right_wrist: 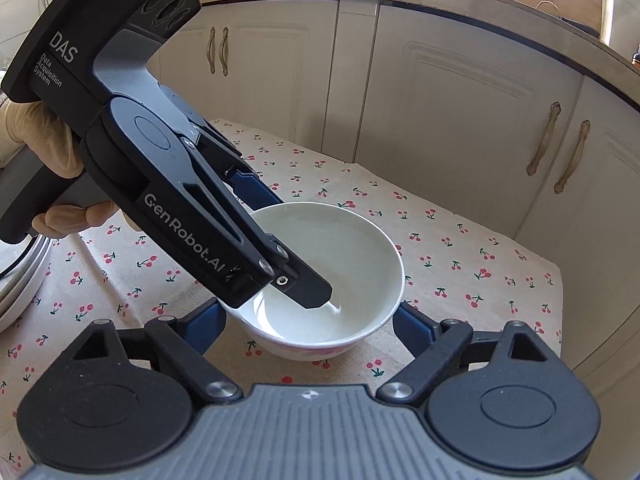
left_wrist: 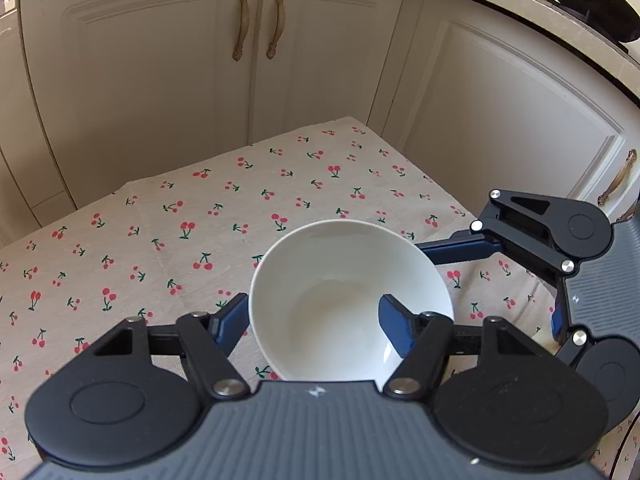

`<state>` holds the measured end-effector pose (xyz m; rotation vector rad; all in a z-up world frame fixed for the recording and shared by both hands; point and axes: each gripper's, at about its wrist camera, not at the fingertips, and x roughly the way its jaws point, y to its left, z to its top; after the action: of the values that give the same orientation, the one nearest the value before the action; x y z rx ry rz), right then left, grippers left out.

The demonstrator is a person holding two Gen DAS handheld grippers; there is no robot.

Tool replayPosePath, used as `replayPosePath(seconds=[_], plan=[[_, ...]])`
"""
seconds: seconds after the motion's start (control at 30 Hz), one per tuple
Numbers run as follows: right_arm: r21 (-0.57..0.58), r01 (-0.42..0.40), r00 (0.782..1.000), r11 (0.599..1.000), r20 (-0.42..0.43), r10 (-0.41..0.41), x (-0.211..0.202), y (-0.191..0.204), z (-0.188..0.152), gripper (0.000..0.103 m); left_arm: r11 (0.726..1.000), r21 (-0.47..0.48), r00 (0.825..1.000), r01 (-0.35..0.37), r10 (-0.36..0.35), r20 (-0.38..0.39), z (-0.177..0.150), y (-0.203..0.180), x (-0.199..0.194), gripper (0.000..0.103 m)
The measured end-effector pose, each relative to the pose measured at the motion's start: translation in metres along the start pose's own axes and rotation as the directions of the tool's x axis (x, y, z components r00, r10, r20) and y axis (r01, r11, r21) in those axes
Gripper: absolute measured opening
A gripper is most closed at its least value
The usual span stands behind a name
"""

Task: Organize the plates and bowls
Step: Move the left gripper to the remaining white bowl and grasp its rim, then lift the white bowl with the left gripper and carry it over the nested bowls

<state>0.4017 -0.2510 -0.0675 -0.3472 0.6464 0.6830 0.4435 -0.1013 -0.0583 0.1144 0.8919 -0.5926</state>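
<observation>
A white bowl (left_wrist: 344, 300) sits on the cherry-print tablecloth (left_wrist: 160, 248) at the centre of both views, lower middle of each frame. The left gripper (left_wrist: 312, 322) is clenched on the bowl's wall, one blue finger outside on the left, the other inside toward the lower right. In the right wrist view the right gripper (right_wrist: 308, 326) straddles the bowl's base, its blue fingers flanking the sides; whether the pads press cannot be told, so it reads as unclenched. A gloved hand (right_wrist: 36, 136) at the upper left holds the left tool. The step in hand appears to be securing this bowl for a lift. Next probably calls for a steady, level rise, then carrying it toward the stacked dishes (right_wrist: 16, 280) at the left edge.
</observation>
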Motion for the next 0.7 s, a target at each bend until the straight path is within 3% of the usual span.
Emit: replayPosePath(seconds=[0.7], plan=[[0.007, 0.018, 1.000, 1.000, -0.020, -0.017, -0.021, 0.012, 0.002, 0.092, 1.000, 0.020, 1.000, 0.016, -0.016, 0.004, -0.008, -0.016, -0.021, 0.066]])
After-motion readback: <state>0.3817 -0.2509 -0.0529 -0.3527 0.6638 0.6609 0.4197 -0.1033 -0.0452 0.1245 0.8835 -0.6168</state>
